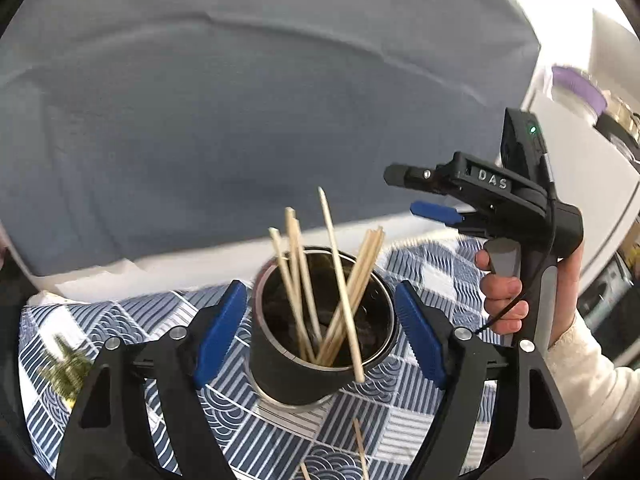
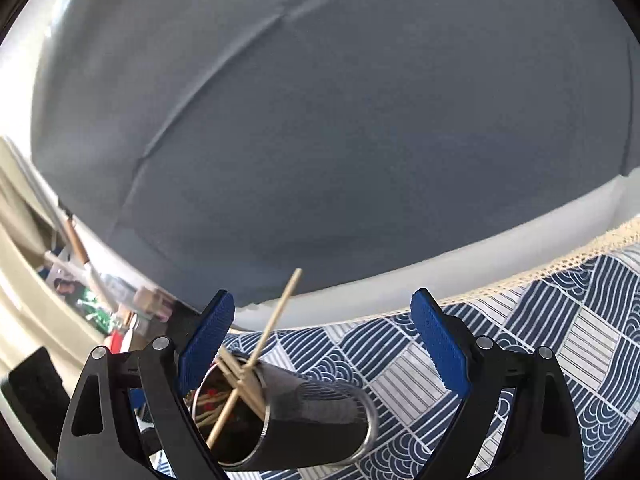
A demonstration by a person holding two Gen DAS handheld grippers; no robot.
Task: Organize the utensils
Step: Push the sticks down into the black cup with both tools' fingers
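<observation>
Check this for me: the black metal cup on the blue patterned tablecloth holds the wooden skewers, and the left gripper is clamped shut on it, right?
Not quite. The left gripper is open, its blue pads either side of the black metal cup with gaps, as the left wrist view shows. The cup does stand on the blue patterned tablecloth and hold the wooden skewers.

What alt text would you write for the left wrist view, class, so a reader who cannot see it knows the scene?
A dark cup holding several wooden sticks stands on a blue patterned tablecloth, between the left gripper's open blue fingers. More sticks lie on the cloth nearer the camera, and the right gripper, held by a hand, hovers at upper right.
</observation>
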